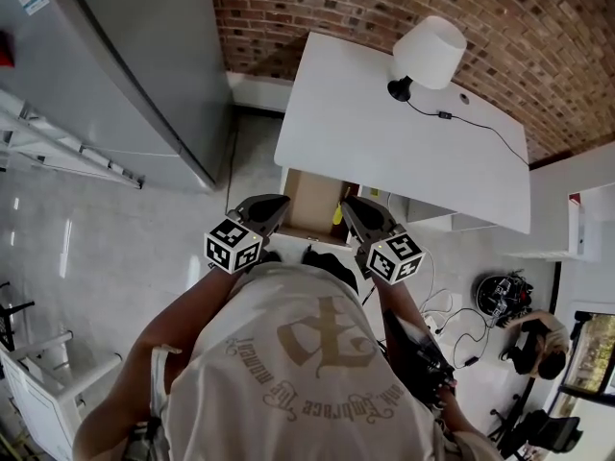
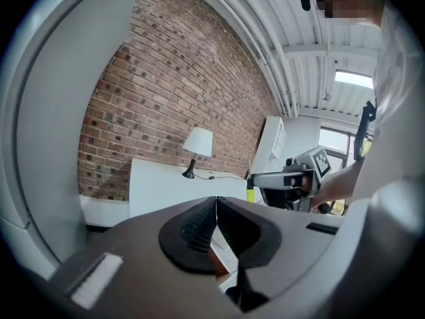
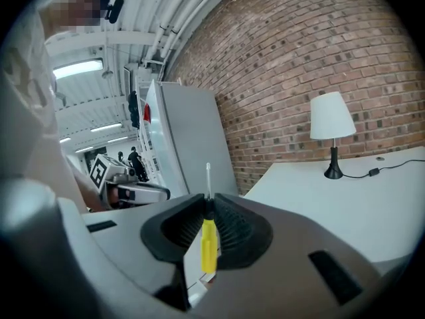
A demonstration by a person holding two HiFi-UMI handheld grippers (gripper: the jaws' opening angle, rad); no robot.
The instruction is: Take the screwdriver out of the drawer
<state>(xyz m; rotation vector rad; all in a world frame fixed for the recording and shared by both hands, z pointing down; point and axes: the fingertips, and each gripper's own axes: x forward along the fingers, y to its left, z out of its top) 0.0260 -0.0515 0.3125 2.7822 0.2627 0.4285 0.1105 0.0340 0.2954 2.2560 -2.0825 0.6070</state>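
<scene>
My right gripper (image 3: 207,206) is shut on a screwdriver (image 3: 208,243) with a yellow handle; its thin metal shaft points up out of the jaws. In the head view the right gripper (image 1: 352,206) holds the yellow handle (image 1: 337,215) just above the open drawer (image 1: 312,203) of the white desk (image 1: 384,128). My left gripper (image 2: 216,205) is shut with nothing between its pads. It hovers at the drawer's left edge (image 1: 275,206). In the left gripper view the right gripper (image 2: 292,178) shows with the yellow handle (image 2: 250,193) at its tip.
A white lamp (image 1: 426,54) with a black cord stands at the desk's far side against the brick wall (image 1: 336,3). A grey refrigerator (image 1: 125,65) stands left of the desk. Cables and gear (image 1: 500,296) lie on the floor at the right.
</scene>
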